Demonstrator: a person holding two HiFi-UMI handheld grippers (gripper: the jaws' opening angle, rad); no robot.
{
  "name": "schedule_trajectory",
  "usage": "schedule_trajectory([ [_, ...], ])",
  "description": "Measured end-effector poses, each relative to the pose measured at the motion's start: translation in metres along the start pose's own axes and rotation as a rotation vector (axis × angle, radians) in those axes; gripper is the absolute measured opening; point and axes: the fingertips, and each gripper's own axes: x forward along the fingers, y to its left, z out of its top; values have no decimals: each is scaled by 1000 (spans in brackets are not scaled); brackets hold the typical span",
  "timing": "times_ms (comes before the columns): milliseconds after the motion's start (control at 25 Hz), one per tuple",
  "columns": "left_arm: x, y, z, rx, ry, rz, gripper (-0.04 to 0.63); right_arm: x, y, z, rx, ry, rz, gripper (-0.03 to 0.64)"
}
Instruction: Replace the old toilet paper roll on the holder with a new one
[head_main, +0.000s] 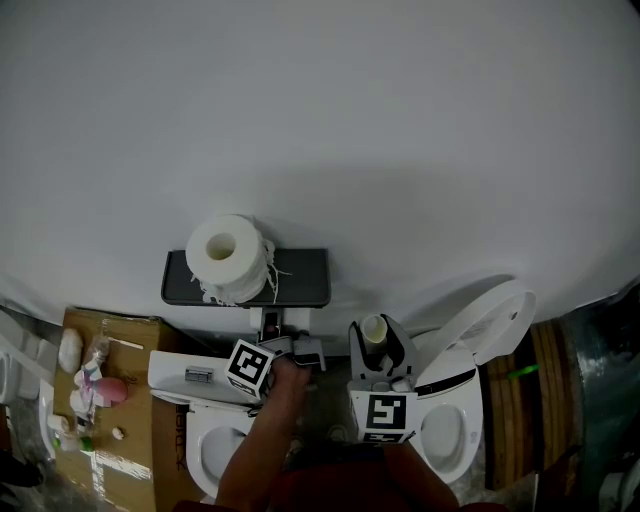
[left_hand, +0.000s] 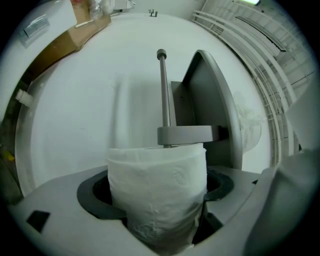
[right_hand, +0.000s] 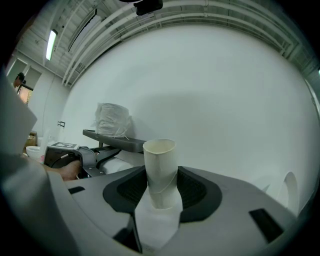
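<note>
A dark holder with a flat shelf (head_main: 300, 276) hangs on the white wall. A full, frayed toilet paper roll (head_main: 230, 258) stands on top of the shelf, also seen in the right gripper view (right_hand: 112, 119). My left gripper (head_main: 290, 346) is just under the shelf, shut on a soft white paper roll (left_hand: 157, 192). Directly behind that roll is the holder's bracket (left_hand: 186, 135), with its bare rod (left_hand: 162, 90) beyond. My right gripper (head_main: 378, 348) is to the right of the holder, shut on an empty cardboard tube (right_hand: 160, 170) that has a scrap of paper at its base.
An open cardboard box (head_main: 120, 440) with a pink item and small bits sits at the lower left. Below the holder is a white toilet (head_main: 205, 445). A second toilet with its lid raised (head_main: 480, 330) is at the right. The white wall fills the background.
</note>
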Motion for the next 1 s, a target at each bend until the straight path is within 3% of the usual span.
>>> schedule_trajectory([
  [160, -15, -5, -4, 6, 27, -22, 446, -2, 3, 1, 7, 0, 4, 195],
  [480, -70, -1, -4, 107, 108, 2, 445, -6, 14, 6, 6, -7, 24, 195],
  [760, -110, -14, 16, -6, 13, 43, 445, -11, 26, 6, 6, -3, 50, 195],
  [960, -115, -35, 21, -20, -11, 8, 440, -13, 34, 8, 7, -14, 63, 195],
  [1000, -115, -39, 21, -12, -5, -11, 412, -13, 35, 9, 3, -21, 66, 195],
])
